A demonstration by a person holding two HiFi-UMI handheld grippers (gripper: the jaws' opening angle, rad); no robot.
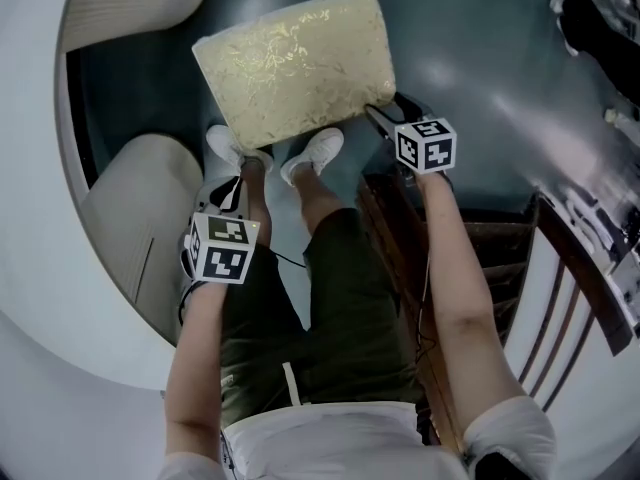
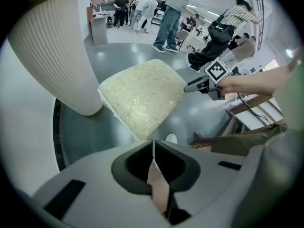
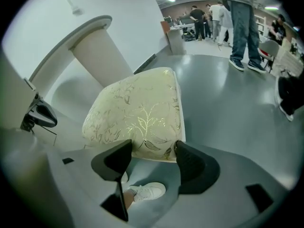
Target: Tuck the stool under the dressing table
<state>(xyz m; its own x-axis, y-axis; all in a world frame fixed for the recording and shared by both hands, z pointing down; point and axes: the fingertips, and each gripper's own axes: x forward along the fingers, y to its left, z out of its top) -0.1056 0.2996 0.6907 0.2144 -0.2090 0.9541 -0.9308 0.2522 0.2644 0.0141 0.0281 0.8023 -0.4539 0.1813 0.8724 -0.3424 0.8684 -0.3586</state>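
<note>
The stool [image 1: 295,68] is sitting on the floor [image 1: 470,58] by the person's shoes [image 1: 315,151]. The right gripper's [image 3: 149,148] fingers are standing apart at its near corner. The left gripper's [image 2: 153,144] fingers are resting together, empty.

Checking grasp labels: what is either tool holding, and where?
Left tool: shut, empty. Right tool: jaws apart at the near corner of the cream gold-patterned stool cushion; a grip cannot be told.

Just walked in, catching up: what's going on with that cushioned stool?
A person stands holding a gripper in each hand. The right claw, jaws apart, is at the near corner of the cream gold-patterned stool, which stands out on the floor beside the white dressing table, not yet under it. The left claw, shut and empty, hangs by the person's leg.
</note>
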